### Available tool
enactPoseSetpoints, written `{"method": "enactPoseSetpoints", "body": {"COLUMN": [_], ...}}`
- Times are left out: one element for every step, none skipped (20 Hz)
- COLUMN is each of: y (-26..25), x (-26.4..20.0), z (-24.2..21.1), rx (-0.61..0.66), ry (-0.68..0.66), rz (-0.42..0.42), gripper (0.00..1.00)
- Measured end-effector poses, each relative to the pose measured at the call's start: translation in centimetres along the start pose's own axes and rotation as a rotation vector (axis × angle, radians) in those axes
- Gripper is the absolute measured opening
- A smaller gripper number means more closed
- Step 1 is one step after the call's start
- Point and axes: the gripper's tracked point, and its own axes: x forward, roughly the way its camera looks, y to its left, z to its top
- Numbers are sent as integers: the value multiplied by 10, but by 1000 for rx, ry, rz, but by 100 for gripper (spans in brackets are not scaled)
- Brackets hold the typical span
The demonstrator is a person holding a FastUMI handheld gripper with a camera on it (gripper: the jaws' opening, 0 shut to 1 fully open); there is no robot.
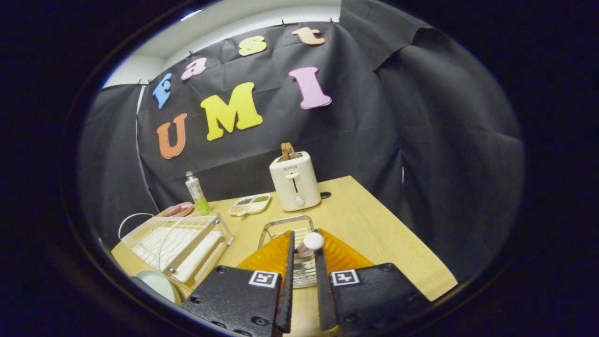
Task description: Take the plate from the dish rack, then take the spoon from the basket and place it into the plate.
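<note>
My gripper [304, 236] hovers over the wire basket [286, 223], which stands on the wooden table just ahead of and under the orange fingers [269, 255]. The spoon [310, 243], white at its rounded end and pinkish below, stands between the fingertips. Both fingers appear to press on it, so the gripper is shut on the spoon. The spoon's lower part is hidden by the fingers. A pale green plate [157, 283] lies flat on the table to the left of the fingers, in front of the white wire dish rack [175, 241].
Beyond the basket stands a white toaster [295, 183] with bread in its slot. A divided snack tray [250, 204], a green-and-white tube [195, 191] and a pink dish [178, 209] sit at the table's back left. Bare wood [374, 234] stretches right of the fingers.
</note>
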Motion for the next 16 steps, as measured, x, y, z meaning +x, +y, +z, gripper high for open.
{"method": "enactPoseSetpoints", "body": {"y": [6,4,5,9,12,13,15,17,18,20,24,30,37,50,63,74], "x": [-2,2,3,-1,-3,-6,-11,-16,-23,-32,-42,-55,-66,-80,-91,-100], "z": [1,1,2,4,8,13,19,27,36,46,57,68,76,81,85,84], "rx": [22,22,16,8,-1,-14,-28,-43,-57,-69,-78,-89,-101,-110,-124,-144], "ry": [1,2,3,2,-6,-18,-35,-56,-81,-108,-137,-168,-190,-205,-213,-213], "rz": [20,16,18,25,28,25,18,9,-2,-13,-20,-23,-17,6,27,47], "gripper": [26,19,17,14,13,11,10,9,9,9,9,9,9,9,9,9]}}
